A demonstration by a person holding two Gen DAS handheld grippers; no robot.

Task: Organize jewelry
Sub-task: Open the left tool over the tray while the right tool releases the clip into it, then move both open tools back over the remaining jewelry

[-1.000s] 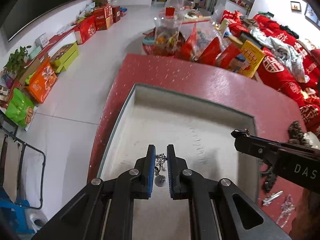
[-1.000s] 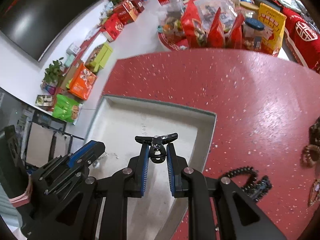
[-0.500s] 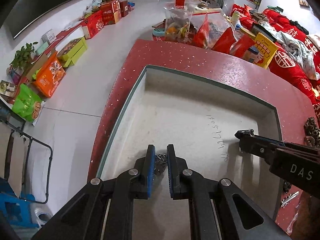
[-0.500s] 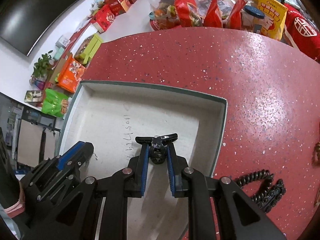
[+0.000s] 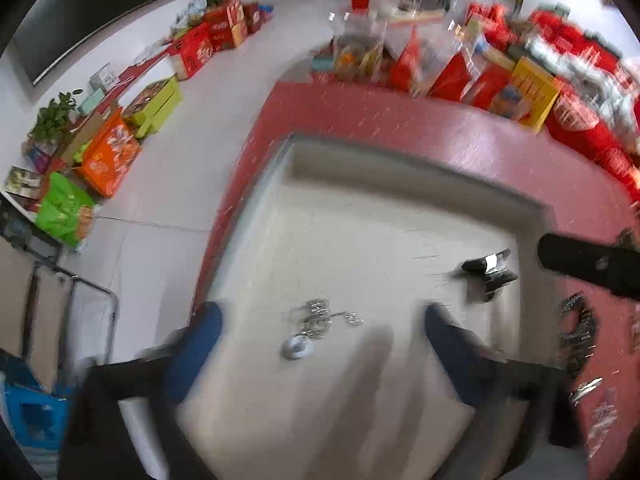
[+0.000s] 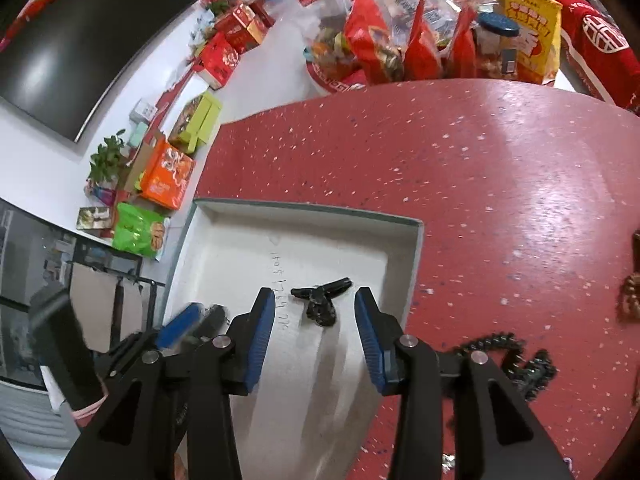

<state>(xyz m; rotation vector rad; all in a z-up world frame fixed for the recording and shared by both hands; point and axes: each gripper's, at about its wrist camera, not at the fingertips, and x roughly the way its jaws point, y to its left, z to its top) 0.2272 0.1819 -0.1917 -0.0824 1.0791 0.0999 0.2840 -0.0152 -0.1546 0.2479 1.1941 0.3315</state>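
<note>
A shallow white tray (image 5: pixel 400 166) (image 6: pixel 304 209) sits on the red speckled table (image 6: pixel 480 160). My left gripper (image 5: pixel 320 320) is blurred, its jaws opening wide. A silver chain necklace (image 5: pixel 320 318) with a round pendant lies loose on the tray floor between its blue fingers (image 5: pixel 200 340). My right gripper (image 6: pixel 314 294) has its jaws opening too. A black hair clip (image 6: pixel 320 306) (image 5: pixel 488 274) rests on the tray floor between its fingertips, clear of both pads. The left gripper's blue pad (image 6: pixel 180 326) shows at the tray's left side in the right wrist view.
A black beaded chain (image 6: pixel 508 356) (image 5: pixel 576 328) lies on the table just right of the tray. A brown piece (image 6: pixel 630 296) sits at the far right edge. Red snack bags and a yellow box (image 6: pixel 532 28) crowd the table's far end.
Both grippers were shut and now stand open. The left let the silver necklace down onto the tray floor. The right released the black clip, which now lies in the tray.
</note>
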